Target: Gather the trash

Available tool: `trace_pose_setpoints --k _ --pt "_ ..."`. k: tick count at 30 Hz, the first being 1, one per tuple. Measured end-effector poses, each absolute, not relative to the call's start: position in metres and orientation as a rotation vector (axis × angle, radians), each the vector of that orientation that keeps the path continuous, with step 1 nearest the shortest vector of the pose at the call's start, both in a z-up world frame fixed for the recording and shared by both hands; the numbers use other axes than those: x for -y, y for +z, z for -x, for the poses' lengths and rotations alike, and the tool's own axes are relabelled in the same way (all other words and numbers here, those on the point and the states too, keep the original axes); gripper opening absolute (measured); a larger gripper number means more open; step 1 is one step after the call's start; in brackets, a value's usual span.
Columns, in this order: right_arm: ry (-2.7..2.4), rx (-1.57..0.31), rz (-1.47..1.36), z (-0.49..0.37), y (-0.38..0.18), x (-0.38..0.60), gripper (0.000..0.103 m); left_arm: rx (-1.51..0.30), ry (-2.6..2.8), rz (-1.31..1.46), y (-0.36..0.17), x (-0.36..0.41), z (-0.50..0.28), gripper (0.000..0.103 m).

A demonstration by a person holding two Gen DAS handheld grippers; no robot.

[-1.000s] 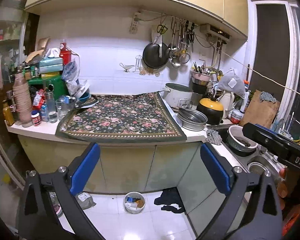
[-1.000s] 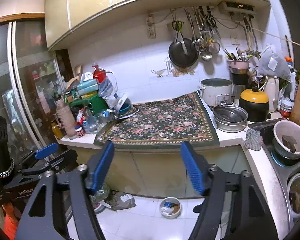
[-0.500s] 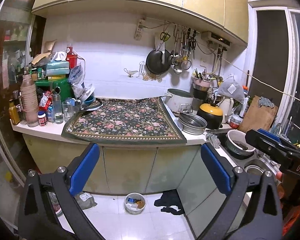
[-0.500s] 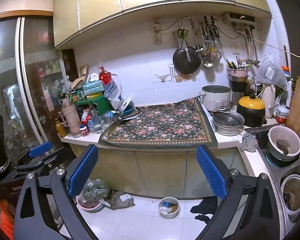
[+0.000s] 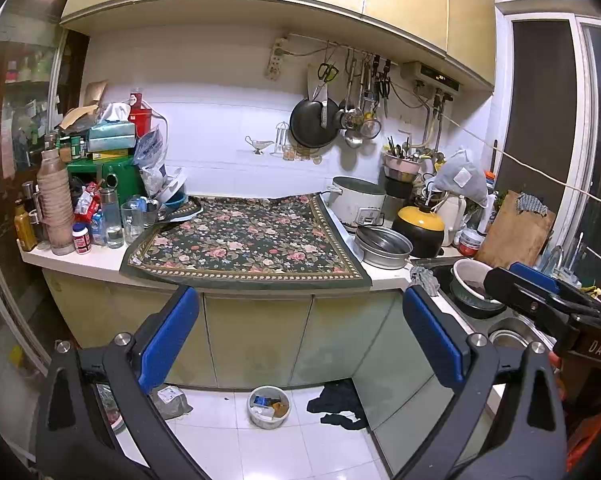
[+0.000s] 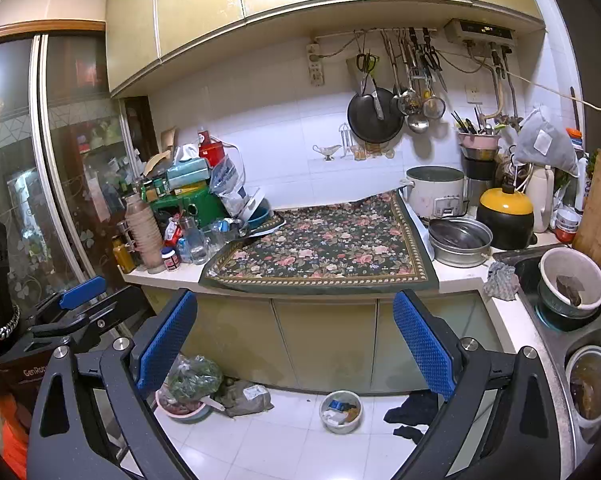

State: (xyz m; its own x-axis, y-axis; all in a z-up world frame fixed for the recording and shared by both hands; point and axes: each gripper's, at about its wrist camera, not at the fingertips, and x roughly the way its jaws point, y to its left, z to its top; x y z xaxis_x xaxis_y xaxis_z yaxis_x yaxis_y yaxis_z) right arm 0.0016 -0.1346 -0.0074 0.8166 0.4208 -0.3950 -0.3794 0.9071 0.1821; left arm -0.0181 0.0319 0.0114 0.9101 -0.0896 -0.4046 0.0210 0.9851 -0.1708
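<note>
Both grippers are held level in front of the kitchen counter [image 5: 100, 254], well clear of every object. The left gripper [image 5: 300, 332] has its blue pads spread wide with nothing between them. The right gripper [image 6: 296, 332] is likewise spread wide and carries nothing. This stance gives both cameras a full view of counter and floor, which suits a survey more than a grasp.

Candidate trash lies on the white floor tiles at the foot of the cabinets:
- a small white bucket [image 6: 341, 411] holding scraps, near centre;
- a dark cloth [image 6: 410, 414] crumpled just right of the bucket;
- a grey packet [image 6: 246, 398] to its left;
- a clear bag of greens [image 6: 192, 378] resting in a pink bowl [image 6: 182, 408] further left.

The floral mat [image 6: 320, 250] on the counter is bare; bottles and boxes crowd the far left end, cookware the right.

Judgement: the scraps in the bucket fit either collected trash or old contents. All floor items sit low, so any pickup requires the grippers to drop well below counter height.
</note>
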Motion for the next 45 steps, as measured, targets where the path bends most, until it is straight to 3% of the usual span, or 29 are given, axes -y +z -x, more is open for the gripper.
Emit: trace_pose_setpoints --k 45 --pt "0.403 -0.447 -0.084 -0.005 -0.006 0.148 0.098 -0.426 -0.123 0.171 0.009 -0.03 0.01 0.102"
